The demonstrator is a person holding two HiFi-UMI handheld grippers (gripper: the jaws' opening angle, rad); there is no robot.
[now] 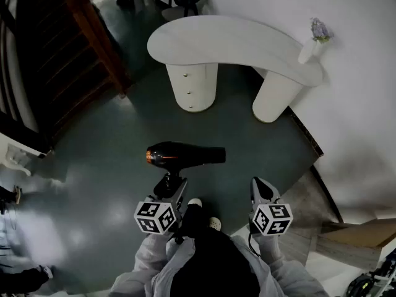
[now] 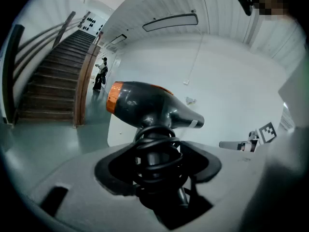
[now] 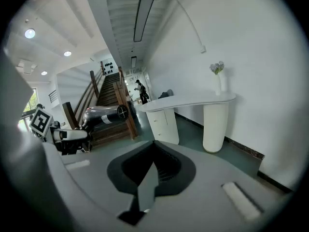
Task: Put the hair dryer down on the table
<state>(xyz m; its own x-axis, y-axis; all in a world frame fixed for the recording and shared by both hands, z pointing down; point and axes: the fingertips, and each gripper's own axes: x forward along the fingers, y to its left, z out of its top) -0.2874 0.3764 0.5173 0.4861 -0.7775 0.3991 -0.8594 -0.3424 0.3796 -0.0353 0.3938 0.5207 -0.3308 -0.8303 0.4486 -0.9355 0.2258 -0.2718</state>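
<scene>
Left gripper [image 1: 170, 189]: jaws clamped on the handle [image 2: 157, 175] of the hair dryer [image 1: 184, 155], with the cord [image 2: 170, 140] coiled round it; the barrel is level and the nozzle points right.
Right gripper [image 1: 264, 189]: jaws together, nothing between them.
Progress: nothing is set down yet; I have the dryer in the air over the floor [image 1: 111, 159], well short of the white table [image 1: 229, 39].
Remaining: by my reckoning, carry it forward, lower it onto the tabletop, let go.
Around: vase [image 1: 307, 49] on the table's right end; staircase [image 1: 68, 54] to the left.
Obstacles: only the vase to avoid.
</scene>
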